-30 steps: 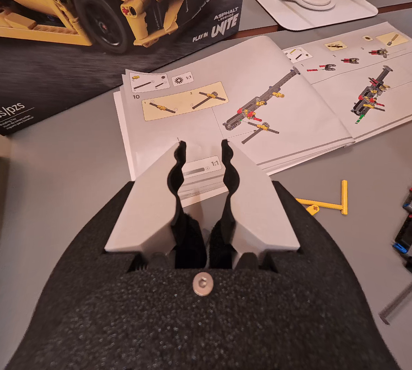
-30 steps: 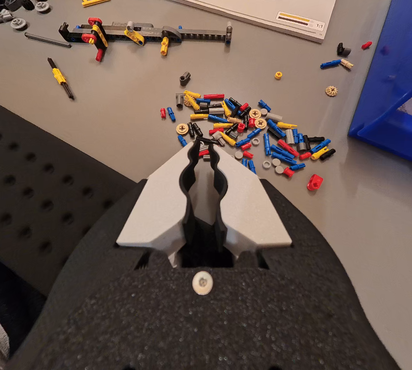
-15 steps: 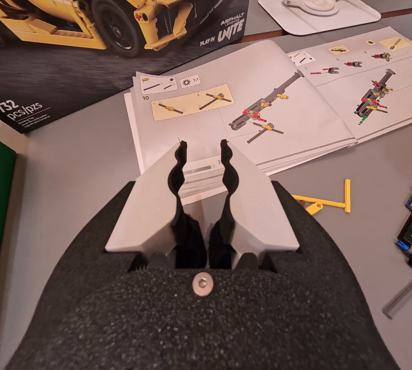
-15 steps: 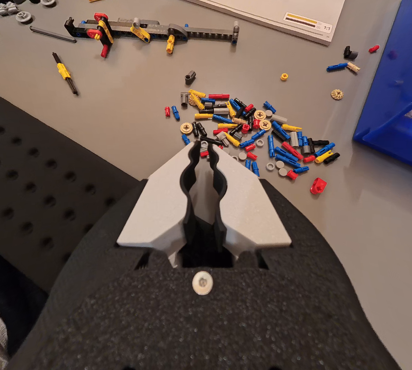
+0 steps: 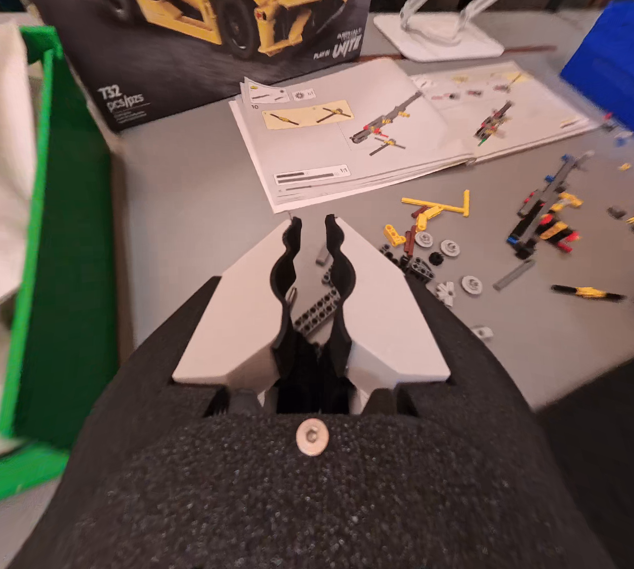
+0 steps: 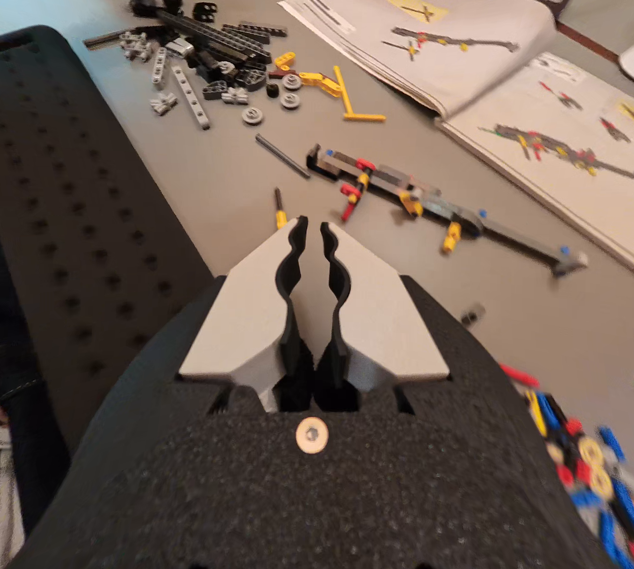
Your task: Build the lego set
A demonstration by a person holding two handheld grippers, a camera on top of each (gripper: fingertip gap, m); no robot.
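At frame centre, my left tool [image 5: 313, 218] and right tool [image 6: 313, 224] each stand narrowly parted, holding nothing. Beyond the right tool, centre right, the part-built lego beam [image 6: 425, 201] lies on the grey tabletop [image 6: 223, 158]. Farther, upper right, the instruction booklet [image 6: 446, 48] lies open.

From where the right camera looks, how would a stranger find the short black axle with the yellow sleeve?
Start at the open manual, then come toward the camera to the long assembly. The axle lies alone left of it, just past the right gripper. Unlike the bare axle farther back, it carries a yellow sleeve.
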